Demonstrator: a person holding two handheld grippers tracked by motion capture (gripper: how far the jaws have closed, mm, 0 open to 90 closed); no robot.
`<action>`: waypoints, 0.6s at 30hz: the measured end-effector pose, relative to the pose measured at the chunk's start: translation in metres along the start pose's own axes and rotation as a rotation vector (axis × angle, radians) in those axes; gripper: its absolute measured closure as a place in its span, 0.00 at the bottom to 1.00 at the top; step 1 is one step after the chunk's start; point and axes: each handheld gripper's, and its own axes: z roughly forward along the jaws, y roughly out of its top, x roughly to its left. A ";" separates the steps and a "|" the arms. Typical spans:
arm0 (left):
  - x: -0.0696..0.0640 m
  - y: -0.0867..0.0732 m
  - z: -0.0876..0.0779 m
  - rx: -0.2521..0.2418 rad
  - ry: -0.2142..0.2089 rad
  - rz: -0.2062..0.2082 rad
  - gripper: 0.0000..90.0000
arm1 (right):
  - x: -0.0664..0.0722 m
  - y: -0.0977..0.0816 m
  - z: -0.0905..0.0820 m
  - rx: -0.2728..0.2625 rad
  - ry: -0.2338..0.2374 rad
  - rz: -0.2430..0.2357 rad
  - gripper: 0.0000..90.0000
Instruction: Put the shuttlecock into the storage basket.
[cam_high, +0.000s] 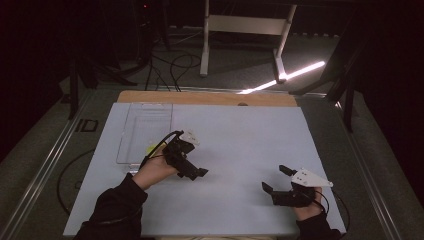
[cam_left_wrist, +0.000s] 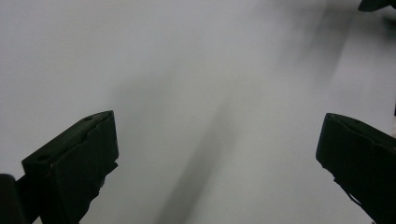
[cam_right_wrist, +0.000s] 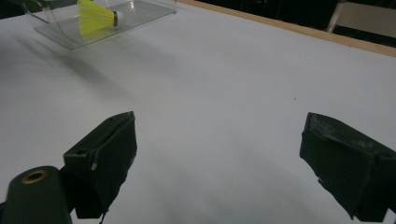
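Holding my left gripper (cam_high: 192, 167) over the middle of the desk (cam_high: 240, 140), I see its jaws spread wide with nothing between them. My right gripper (cam_high: 280, 182) sits near the desk's near right corner, jaws likewise apart and empty. Off toward the far left edge, a yellow shuttlecock (cam_right_wrist: 97, 17) lies inside a clear tray (cam_high: 145, 120), just beside my left hand (cam_high: 155, 172).

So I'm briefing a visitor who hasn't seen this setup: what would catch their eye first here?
Probably the bright yellow shuttlecock, lying inside the clear plastic tray at the far left of the white table; it is the one spot of colour. Next, the two black grippers over the bare tabletop: the left gripper just right of the tray, the right gripper near the front right corner, both with jaws wide apart and holding nothing.
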 end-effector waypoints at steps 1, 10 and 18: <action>-0.001 -0.002 0.001 0.003 -0.002 0.006 0.00 | 0.000 0.000 0.000 0.000 -0.001 0.000 0.12; -0.011 -0.023 0.009 0.002 -0.042 0.030 0.00 | 0.001 0.001 -0.001 -0.001 0.000 -0.003 0.12; -0.016 -0.042 0.010 -0.020 -0.070 0.027 0.00 | 0.001 0.001 0.000 0.001 0.003 -0.008 0.12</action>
